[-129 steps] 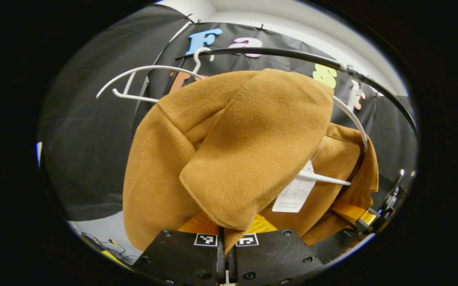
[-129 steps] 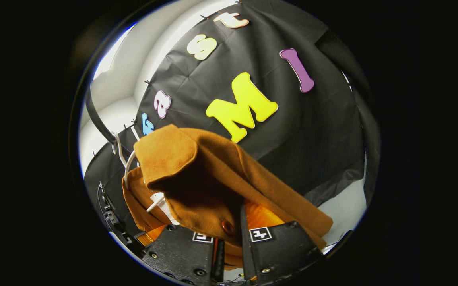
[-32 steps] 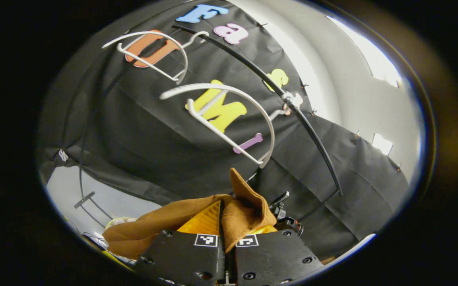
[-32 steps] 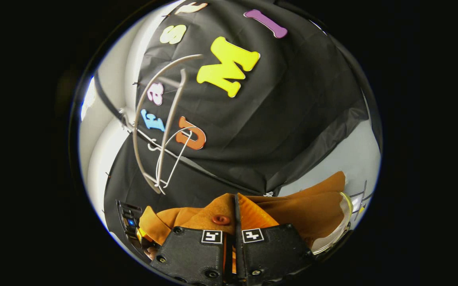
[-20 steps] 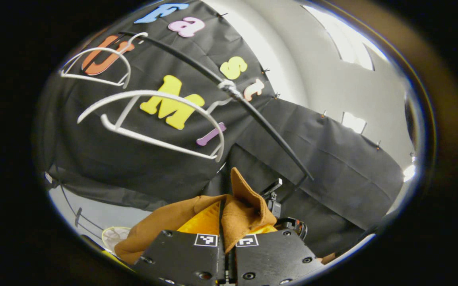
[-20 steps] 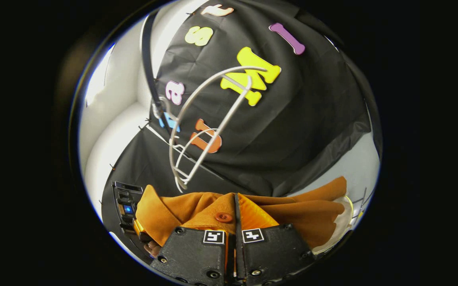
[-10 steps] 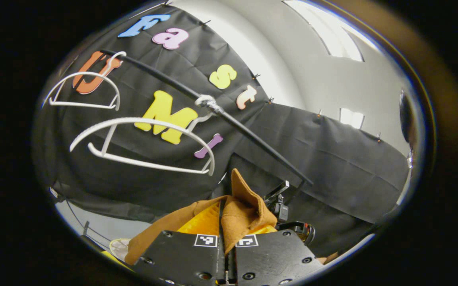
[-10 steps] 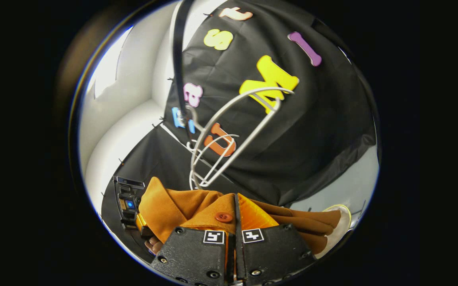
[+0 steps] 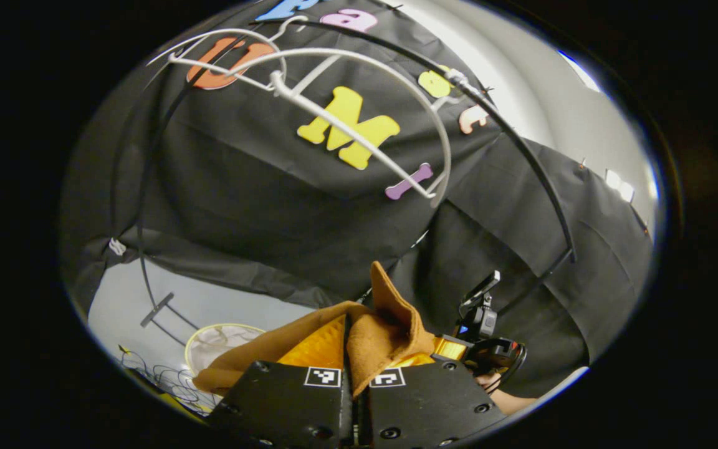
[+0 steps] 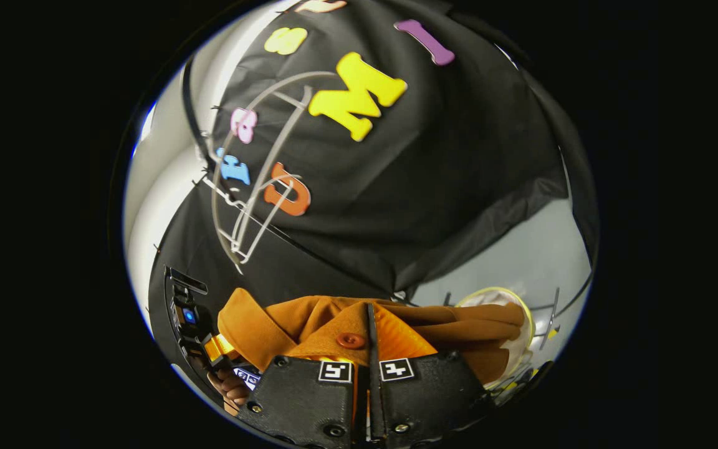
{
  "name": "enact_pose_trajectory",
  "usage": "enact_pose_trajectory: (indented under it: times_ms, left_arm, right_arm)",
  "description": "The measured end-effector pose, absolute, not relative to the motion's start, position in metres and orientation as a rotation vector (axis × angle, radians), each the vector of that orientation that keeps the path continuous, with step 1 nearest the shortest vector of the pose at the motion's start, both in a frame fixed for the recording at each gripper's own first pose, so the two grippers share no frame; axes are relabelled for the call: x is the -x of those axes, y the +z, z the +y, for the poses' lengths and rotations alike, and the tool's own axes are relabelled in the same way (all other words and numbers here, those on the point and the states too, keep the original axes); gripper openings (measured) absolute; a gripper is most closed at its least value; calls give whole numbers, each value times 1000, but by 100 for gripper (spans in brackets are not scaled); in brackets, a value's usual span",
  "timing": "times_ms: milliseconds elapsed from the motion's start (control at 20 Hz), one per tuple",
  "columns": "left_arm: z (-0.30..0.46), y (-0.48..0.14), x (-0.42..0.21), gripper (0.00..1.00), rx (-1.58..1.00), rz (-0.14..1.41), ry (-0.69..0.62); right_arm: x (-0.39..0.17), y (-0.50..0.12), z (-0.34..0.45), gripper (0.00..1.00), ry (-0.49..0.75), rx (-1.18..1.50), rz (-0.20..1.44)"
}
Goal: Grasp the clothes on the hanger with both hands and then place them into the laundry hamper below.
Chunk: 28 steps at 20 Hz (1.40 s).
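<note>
Brown cloth is pinched tight in both your grippers: the left gripper [image 9: 354,374] and the right gripper [image 10: 369,368] each have their fingers closed on the clothes [image 10: 309,327], so they hang between your hands. That is why the white hanger [image 9: 359,93] on the rail is bare. The laundry hamper [image 9: 215,340] waits on the floor below, so I think you lower next.

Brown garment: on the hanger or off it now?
Off. The white hanger hangs bare on the rail; the brown garment is pinched below it in the left tool.
</note>
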<state>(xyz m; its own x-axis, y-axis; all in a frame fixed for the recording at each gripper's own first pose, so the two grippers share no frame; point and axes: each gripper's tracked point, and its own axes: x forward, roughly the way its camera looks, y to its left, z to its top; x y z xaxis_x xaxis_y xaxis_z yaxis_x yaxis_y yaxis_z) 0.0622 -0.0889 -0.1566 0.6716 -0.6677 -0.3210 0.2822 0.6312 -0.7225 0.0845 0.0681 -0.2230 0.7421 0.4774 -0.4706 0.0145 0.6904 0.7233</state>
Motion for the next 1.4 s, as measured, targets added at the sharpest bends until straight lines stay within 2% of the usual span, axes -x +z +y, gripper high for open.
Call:
enact_pose_trajectory:
  times_ms: [350, 450, 850, 1100, 1200, 1250, 1300, 1400]
  left_arm:
    - [-114, -220, -65, 8, 666, 748, -533]
    - [-114, -238, -68, 8, 650, 794, -486]
    - [-129, -272, -47, 9, 556, 1001, -449]
    - [-117, -286, -43, 10, 313, 1055, -381]
    - [-105, -303, -40, 11, 208, 1123, -362]
    - [-100, -307, -35, 8, 189, 1160, -363]
    - [-99, -323, -29, 0, 178, 1201, -358]
    - [-101, -331, -20, 26, 229, 1231, -367]
  right_arm:
    - [-91, -286, 57, 1, 211, -728, 827]
    - [-95, -313, 45, 1, 146, -696, 854]
    - [-94, -391, 40, 1, 15, -574, 1042]
    - [-95, -412, 24, 1, -119, -514, 1088]
    - [-94, -414, 19, 3, -149, -498, 1097]
    - [-93, -413, 15, 4, -168, -480, 1098]
    - [-90, -413, 9, 12, -185, -467, 1084]
    - [-90, -404, 5, 25, -210, -461, 1055]
